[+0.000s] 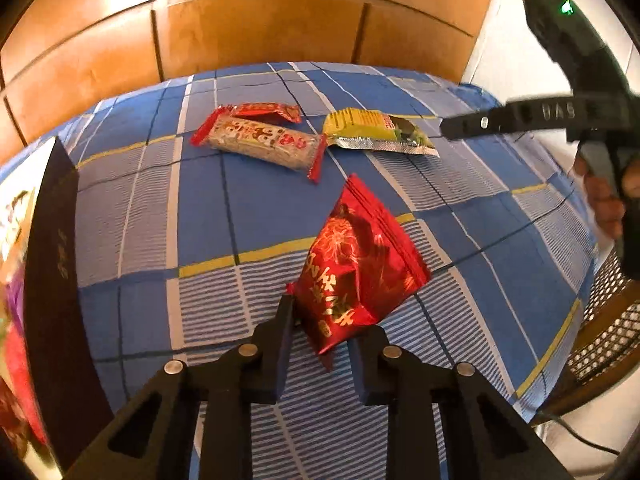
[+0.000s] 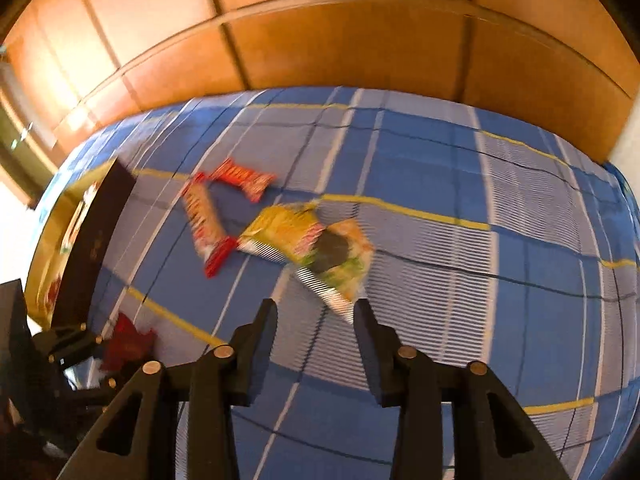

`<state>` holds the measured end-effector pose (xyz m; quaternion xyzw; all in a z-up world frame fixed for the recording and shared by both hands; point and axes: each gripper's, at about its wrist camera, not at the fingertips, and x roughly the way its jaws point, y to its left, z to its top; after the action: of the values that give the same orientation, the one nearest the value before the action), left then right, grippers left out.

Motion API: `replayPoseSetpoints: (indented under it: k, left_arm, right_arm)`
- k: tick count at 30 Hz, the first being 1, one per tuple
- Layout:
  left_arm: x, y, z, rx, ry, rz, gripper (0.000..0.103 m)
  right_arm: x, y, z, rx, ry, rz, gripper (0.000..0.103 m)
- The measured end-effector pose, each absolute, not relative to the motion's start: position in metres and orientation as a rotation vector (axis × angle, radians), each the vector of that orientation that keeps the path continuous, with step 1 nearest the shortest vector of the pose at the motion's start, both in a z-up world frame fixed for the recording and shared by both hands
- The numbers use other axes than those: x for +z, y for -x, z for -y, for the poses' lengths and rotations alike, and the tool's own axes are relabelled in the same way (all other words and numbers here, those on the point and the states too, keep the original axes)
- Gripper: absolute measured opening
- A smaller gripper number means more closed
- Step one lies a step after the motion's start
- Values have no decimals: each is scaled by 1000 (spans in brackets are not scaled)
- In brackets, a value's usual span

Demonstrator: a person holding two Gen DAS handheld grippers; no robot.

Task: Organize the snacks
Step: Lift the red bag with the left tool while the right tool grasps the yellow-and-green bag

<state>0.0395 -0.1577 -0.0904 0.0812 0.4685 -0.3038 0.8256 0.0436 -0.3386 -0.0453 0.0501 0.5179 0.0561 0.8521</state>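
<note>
My left gripper (image 1: 328,320) is shut on the lower corner of a red foil snack packet (image 1: 356,272), which stands tilted above the blue checked cloth (image 1: 200,220). In the right wrist view that same gripper (image 2: 94,346) and its red packet (image 2: 128,344) show at the lower left. My right gripper (image 2: 316,312) is open just above the cloth. The near corner of a yellow-green packet (image 2: 320,248) lies right before its fingertips, untouched as far as the blur shows. Beyond lie a long bar with red ends (image 1: 260,142) and a small red packet (image 1: 268,112).
A dark box (image 1: 52,260) with several snacks inside stands at the left edge of the cloth. A wood-panelled wall (image 1: 260,32) rises behind. A cane-seat chair (image 1: 600,320) is at the right. A person's hand (image 1: 604,204) grips the right gripper's handle.
</note>
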Motion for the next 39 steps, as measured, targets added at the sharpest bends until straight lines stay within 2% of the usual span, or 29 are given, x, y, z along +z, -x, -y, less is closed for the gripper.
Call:
replayPoseSetpoints:
  k: [5,9,14,19,20,21,23,27,32,39]
  left_arm:
    - [-92,-42,153,-666,-136,-1007,25]
    - [-93,-46,149,-675,-104,-1017,25]
    - [-94,-46,147,-683,-84,-1019,26]
    - [-95,-45,147,-679,-83,-1009,26]
    - [-95,-45,146,-678,-82,-1008,26]
    - [-95,-45,146,-678,-81,-1007,26]
    - [-95,-44,146,-678,-78,-1006,26]
    - [-95,-44,144,-675,-75,-1001,26]
    - [-95,-41,145,-663,-93,-991,26]
    - [-91,-37,150,-638,-124,-985,25]
  right_arm:
    - [-44,-57,309,170,48,-1102,42]
    - [-48,-84,288,214,219,-1134,58]
    - [-66,-114,269,215,464,-1184,60]
    - [-98,-134,275,209,500,-1279,63]
    - [-99,-135,279,201,474,-1273,62]
    - [-97,-134,282,193,443,-1256,48]
    - [-90,-129,291,163,379,-1245,28]
    - [-83,-100,304,180,248,-1262,27]
    - [-86,-65,310,224,137,-1260,30]
    - [-89,-69,321,224,105,-1229,31]
